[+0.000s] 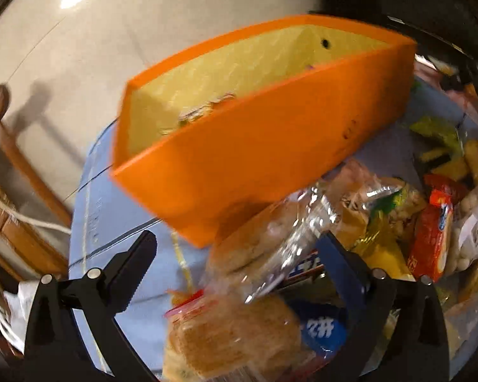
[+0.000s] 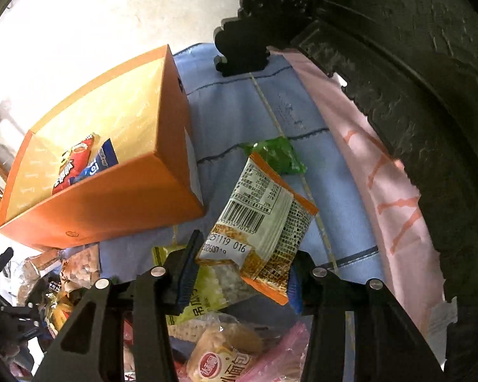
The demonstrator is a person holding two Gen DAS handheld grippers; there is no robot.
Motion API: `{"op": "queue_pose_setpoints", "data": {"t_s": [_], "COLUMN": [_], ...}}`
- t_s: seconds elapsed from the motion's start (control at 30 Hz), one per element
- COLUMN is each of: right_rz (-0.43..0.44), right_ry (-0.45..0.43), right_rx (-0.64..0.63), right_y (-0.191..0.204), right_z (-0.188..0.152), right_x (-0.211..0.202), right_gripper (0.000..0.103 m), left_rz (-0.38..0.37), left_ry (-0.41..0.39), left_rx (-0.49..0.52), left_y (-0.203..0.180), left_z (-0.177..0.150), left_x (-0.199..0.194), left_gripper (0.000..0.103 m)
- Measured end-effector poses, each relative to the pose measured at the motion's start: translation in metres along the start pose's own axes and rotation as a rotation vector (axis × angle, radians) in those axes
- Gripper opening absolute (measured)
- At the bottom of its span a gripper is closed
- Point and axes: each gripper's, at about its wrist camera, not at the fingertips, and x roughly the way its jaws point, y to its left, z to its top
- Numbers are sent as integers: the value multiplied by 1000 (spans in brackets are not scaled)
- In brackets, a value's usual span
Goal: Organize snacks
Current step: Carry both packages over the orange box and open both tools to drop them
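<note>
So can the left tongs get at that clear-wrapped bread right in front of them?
Probably yes. The left tongs are open, the clear-wrapped bread lies between their fingers atop the pile, and nothing covers it.

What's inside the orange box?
In the orange box I can see two snacks leaning on the near wall: a red packet and a blue packet. The near wall hides the box's floor, so anything lying flat there can't be seen.

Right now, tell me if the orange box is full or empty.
Neither: the orange box is open-topped and mostly empty, with a red packet and a blue packet showing inside.
</note>
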Motion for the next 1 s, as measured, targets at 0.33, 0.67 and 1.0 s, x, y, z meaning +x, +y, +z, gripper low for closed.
{"op": "queue_pose_setpoints", "data": {"t_s": [0.33, 0.67, 1.0], "right_rz": [25, 74, 86], "right_ry": [-48, -107, -88], "right_rx": [5, -40, -20], "right_y": [0, 19, 15], "right_z": [3, 9, 5], "right_x": [-23, -54, -53], "right_gripper": [47, 47, 47], "left_rz": [-116, -158, -162], "left_ry": [61, 68, -22], "left_rx": [-88, -230, -259], "left_y": [10, 29, 16], "left_z": [-5, -5, 7], "left_x": [4, -12, -6], "left_gripper": [49, 31, 64]}}
